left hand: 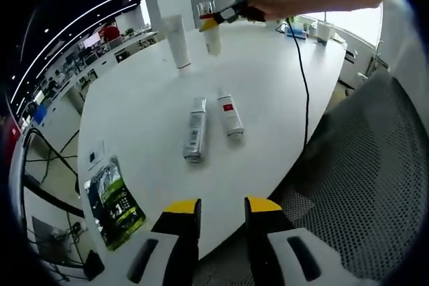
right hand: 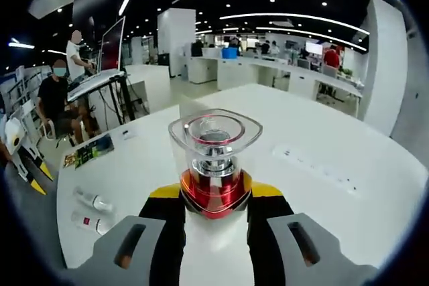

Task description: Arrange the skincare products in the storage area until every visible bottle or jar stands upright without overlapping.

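Two products lie flat mid-table: a silver tube (left hand: 195,130) and, beside it, a white bottle with a red label (left hand: 230,114). A tall white tube (left hand: 178,41) stands upright farther back. Just right of it, my right gripper (left hand: 210,22), held by a person's hand, is shut on a white bottle with a clear cap (left hand: 213,39). In the right gripper view that bottle's clear cap and red collar (right hand: 214,152) sit between the shut jaws of the right gripper (right hand: 214,195). The two lying products (right hand: 92,209) appear at lower left. My left gripper (left hand: 222,211) hangs open over the table's near edge.
A green and black packet (left hand: 115,202) lies at the table's near left corner. A black cable (left hand: 303,85) runs across the table's right side. A mesh chair (left hand: 362,185) stands against the right edge. A row of flush sockets (right hand: 315,162) sits in the tabletop.
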### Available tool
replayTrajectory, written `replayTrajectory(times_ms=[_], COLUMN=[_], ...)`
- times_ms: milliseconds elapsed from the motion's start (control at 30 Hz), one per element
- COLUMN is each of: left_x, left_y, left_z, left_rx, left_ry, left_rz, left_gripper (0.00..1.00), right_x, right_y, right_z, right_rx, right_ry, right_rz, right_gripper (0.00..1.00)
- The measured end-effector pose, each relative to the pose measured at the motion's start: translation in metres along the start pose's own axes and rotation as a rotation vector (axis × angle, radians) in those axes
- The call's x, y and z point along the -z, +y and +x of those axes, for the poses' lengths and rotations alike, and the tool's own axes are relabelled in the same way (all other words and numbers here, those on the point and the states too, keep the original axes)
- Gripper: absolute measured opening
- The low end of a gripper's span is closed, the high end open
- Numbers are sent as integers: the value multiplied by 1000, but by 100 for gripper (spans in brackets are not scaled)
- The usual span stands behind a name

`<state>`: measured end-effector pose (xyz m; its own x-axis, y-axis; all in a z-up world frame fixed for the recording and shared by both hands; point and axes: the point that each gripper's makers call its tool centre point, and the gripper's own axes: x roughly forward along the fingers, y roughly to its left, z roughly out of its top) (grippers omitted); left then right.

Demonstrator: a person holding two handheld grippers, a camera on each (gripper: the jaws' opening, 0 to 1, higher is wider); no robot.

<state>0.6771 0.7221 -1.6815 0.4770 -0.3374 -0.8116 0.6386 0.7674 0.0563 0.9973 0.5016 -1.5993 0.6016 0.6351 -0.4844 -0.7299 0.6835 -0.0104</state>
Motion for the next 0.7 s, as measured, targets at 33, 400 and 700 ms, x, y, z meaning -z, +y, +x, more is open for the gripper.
replayTrajectory(times_ms=[33, 400, 700], left_x=[2, 11, 14], left_y=[0, 4, 4], left_z=[0, 1, 2], left_rx=[1, -12, -11], left_ry=[12, 64, 77], left_rz=[7, 39, 39], left_gripper=[27, 26, 24], right_x=[0, 7, 7], right_y=[-1, -15, -23], right_z=[2, 22, 33], right_rx=[1, -19, -33], right_ry=[2, -8, -38], right_rz=[0, 5, 35], right_gripper=[32, 32, 32])
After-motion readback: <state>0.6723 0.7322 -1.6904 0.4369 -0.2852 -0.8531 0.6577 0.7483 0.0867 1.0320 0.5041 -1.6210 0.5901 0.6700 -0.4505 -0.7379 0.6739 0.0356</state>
